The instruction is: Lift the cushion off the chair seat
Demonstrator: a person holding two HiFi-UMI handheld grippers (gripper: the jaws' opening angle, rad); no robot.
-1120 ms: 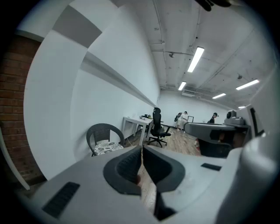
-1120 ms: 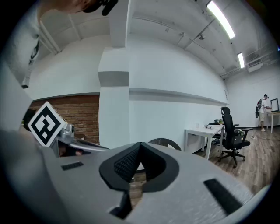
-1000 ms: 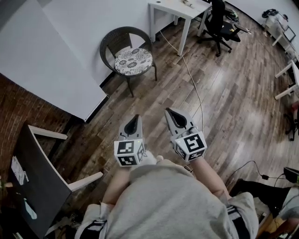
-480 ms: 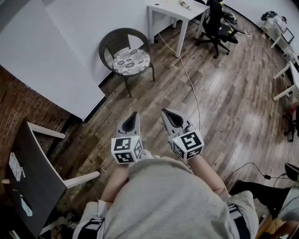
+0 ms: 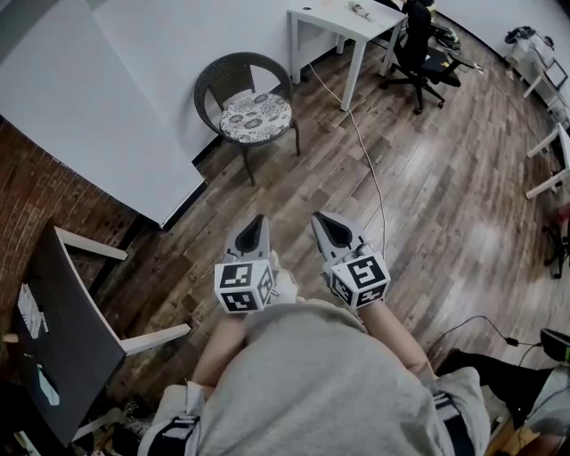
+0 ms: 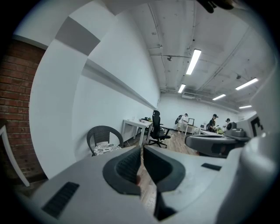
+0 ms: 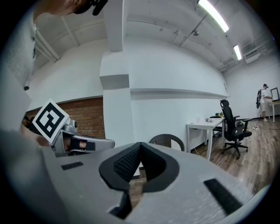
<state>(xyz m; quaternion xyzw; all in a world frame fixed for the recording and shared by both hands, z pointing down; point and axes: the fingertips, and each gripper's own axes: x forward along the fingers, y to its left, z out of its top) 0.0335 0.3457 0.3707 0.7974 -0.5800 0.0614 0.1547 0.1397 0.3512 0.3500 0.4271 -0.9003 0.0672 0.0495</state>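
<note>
Floor (image 5: 445, 205): dark wood planks, fills most of the head view. White wall (image 5: 116, 107) along the upper left; brick wall (image 5: 44, 214) at the left edge. Person (image 5: 312, 383) in a grey top at bottom centre, both arms held forward, one gripper per hand.

Table (image 5: 343, 18): white, top centre, close to the white wall. Small items lie on it, too small to identify. A black office chair (image 5: 419, 49) stands just right of it.

Chair (image 5: 227, 76): dark wicker, rounded back, set against the white wall, left of the table.

Cushion (image 5: 256, 117): round, pale with a dark floral print. It lies flat on the chair seat with nothing touching it. Both grippers are well apart from it, with bare floor between.

Left gripper (image 5: 256, 220): jaws clenched together, nothing between them. In the left gripper view the chair (image 6: 98, 133) and cushion (image 6: 105, 149) show beyond the gripper (image 6: 142, 148), to the left of the closed tips.

Right gripper (image 5: 319, 216): just beside the left one, tips level with it. In the right gripper view the gripper (image 7: 141, 145) has its jaws pressed together and empty. The chair (image 7: 166, 141) shows just above and right of them, the table (image 7: 205, 127) further right.

Cable (image 5: 370, 169): thin, pale, runs across the floor from beside the table toward the person.
</note>
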